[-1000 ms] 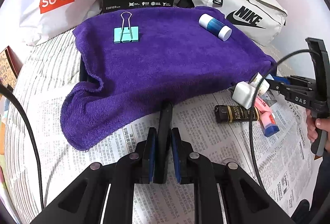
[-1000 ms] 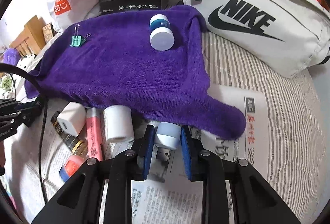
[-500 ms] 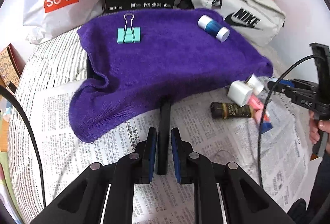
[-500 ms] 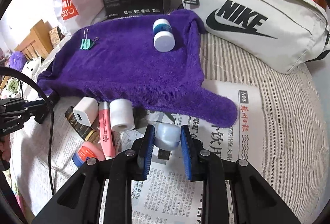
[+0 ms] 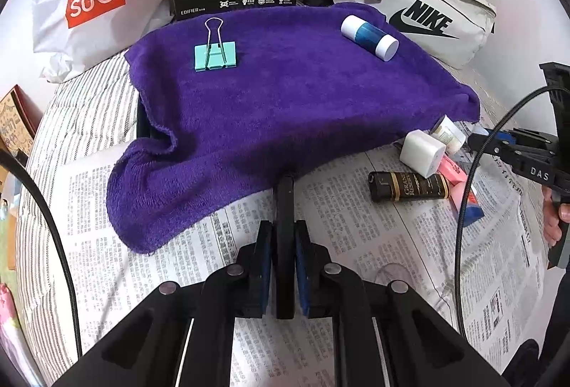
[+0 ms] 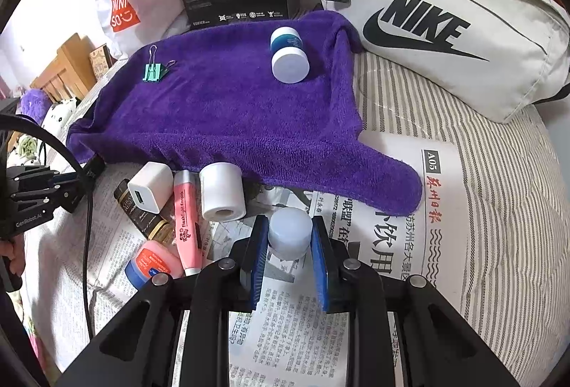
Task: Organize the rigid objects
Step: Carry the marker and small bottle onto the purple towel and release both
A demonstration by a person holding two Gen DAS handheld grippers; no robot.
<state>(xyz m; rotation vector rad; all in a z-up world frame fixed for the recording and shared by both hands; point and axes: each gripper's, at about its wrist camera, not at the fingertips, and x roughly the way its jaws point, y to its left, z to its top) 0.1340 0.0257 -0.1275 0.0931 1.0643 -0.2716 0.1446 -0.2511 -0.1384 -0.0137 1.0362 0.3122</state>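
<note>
Both grippers are mid-carry: the left gripper (image 5: pixel 285 266) clenches a flat black bar (image 5: pixel 285 209), the right gripper (image 6: pixel 289 244) grasps a small pale-blue round jar (image 6: pixel 289 233), both near the purple towel (image 5: pixel 285 95). Next, probably setting them on it.

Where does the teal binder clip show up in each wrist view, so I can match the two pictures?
Left wrist view: the teal binder clip lies upper left of centre on the purple towel, its wire handles pointing away toward the black box.
Right wrist view: the same clip is smaller, at the towel's far left corner.
Shared landmark: the blue and white bottle lying on the towel, to the clip's right in both.
</note>
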